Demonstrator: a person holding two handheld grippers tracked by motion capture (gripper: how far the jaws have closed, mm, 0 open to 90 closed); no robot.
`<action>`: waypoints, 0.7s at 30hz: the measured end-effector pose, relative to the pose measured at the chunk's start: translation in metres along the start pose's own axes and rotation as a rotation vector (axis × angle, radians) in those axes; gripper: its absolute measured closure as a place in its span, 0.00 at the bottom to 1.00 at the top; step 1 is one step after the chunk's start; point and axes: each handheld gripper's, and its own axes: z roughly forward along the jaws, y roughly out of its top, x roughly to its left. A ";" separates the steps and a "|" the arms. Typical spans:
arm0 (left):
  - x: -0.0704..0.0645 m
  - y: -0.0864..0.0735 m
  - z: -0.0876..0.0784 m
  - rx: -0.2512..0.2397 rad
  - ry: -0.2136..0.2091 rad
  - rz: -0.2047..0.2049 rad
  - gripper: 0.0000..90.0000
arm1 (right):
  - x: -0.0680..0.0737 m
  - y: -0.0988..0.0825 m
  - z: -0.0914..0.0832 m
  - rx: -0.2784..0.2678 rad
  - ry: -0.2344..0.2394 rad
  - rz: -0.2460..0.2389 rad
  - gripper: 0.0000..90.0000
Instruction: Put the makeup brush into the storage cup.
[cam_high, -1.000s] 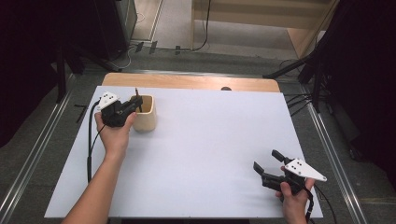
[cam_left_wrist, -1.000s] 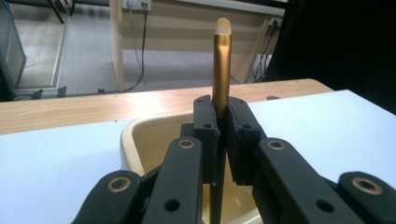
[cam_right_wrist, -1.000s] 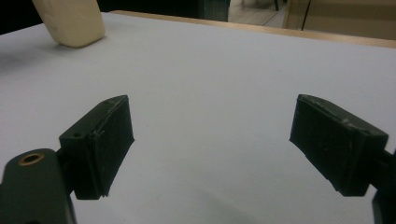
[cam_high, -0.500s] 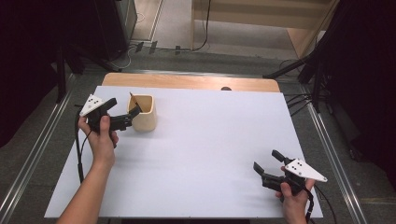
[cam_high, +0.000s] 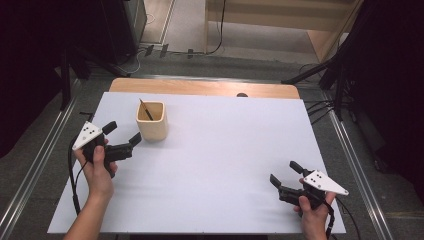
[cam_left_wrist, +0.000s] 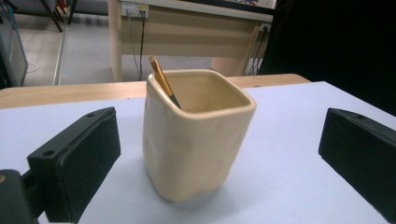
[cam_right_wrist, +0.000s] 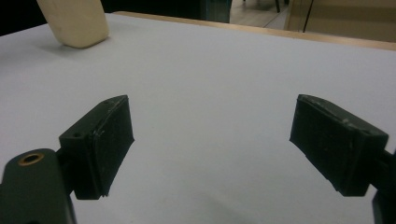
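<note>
Standing upright on the white counter (cam_high: 215, 165), toward its far left part, a cream square cup (cam_high: 151, 120) holds a thin brown stick (cam_high: 146, 109) that leans against the cup's inner wall, its tip rising above the rim. Just beside the cup, on its near left side, the left tongs (cam_high: 121, 136) point at it with their jaws spread wide and nothing between them; the jaw tips stop short of the cup wall without touching. In the left gripper view the cup sits ahead, centred between the two black pads (cam_left_wrist: 84, 158), clear of both. At the near right corner of the counter, well apart from the cup, the right tongs (cam_high: 283, 176) rest in the person's right hand (cam_high: 314, 212), also spread apart and empty, aimed across bare counter.
</note>
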 end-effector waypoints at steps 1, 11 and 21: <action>-0.001 -0.003 -0.002 0.001 -0.004 0.002 0.00 | 0.000 0.000 0.000 0.000 0.002 -0.001 0.15; -0.009 -0.028 -0.019 0.018 -0.039 -0.006 0.00 | 0.002 0.000 0.000 0.002 -0.001 -0.003 0.15; -0.008 -0.044 -0.046 0.019 -0.020 -0.031 0.00 | 0.004 0.001 -0.002 0.005 0.002 -0.021 0.15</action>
